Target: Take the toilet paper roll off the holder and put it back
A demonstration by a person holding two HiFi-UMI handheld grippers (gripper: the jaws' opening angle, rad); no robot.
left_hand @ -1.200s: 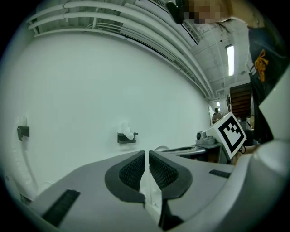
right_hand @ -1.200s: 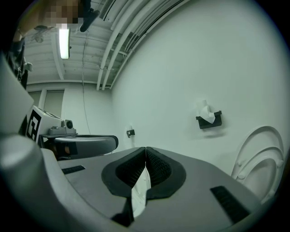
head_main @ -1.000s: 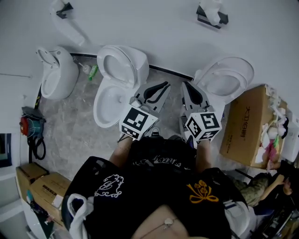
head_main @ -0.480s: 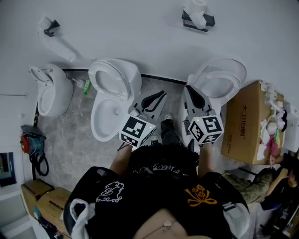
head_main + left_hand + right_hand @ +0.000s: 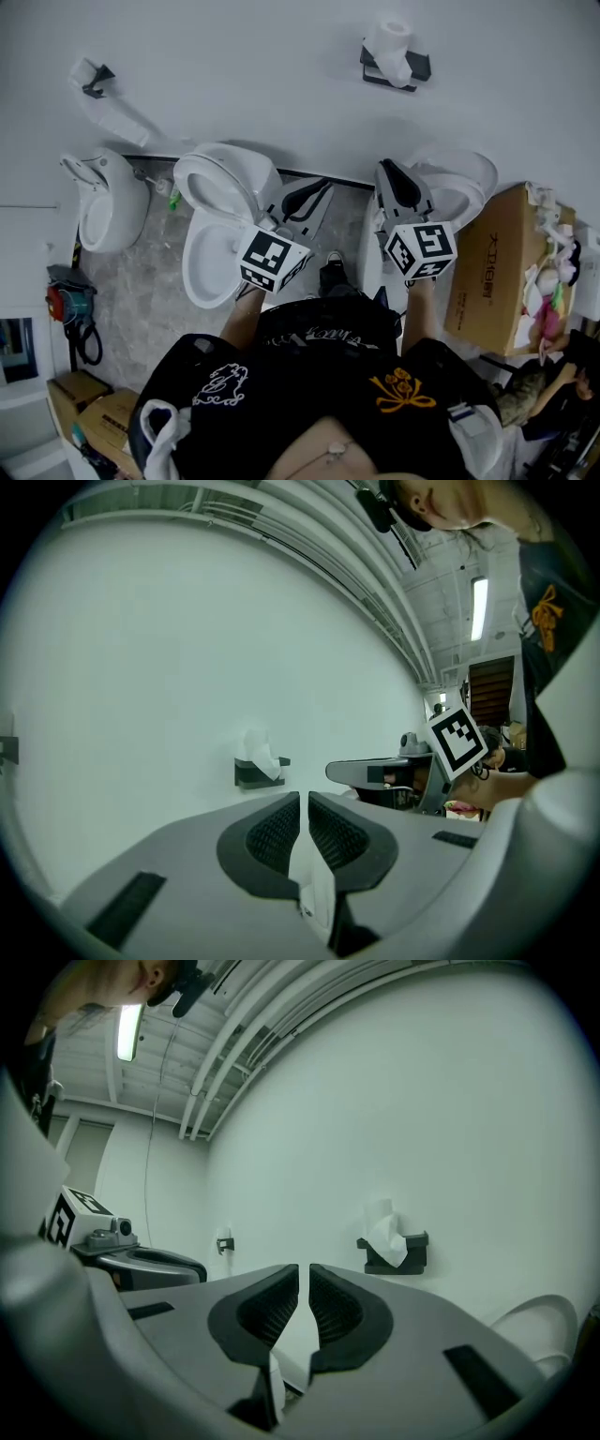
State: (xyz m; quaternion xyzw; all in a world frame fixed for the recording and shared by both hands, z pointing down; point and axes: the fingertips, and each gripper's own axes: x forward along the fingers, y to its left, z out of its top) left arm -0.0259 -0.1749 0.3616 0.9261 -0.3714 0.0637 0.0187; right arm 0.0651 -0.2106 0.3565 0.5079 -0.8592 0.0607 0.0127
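White bathroom wall carries the white toilet paper roll (image 5: 389,39), a loose sheet hanging, on its dark wall-mounted holder (image 5: 418,66), well ahead of the right gripper (image 5: 390,171) and left gripper (image 5: 322,189), whose fingers are pressed together on nothing, so removal and replacement both seemingly remain.

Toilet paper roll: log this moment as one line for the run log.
stage: before pickup | toilet paper roll: on wall holder, untouched | left gripper: shut, empty | right gripper: shut, empty
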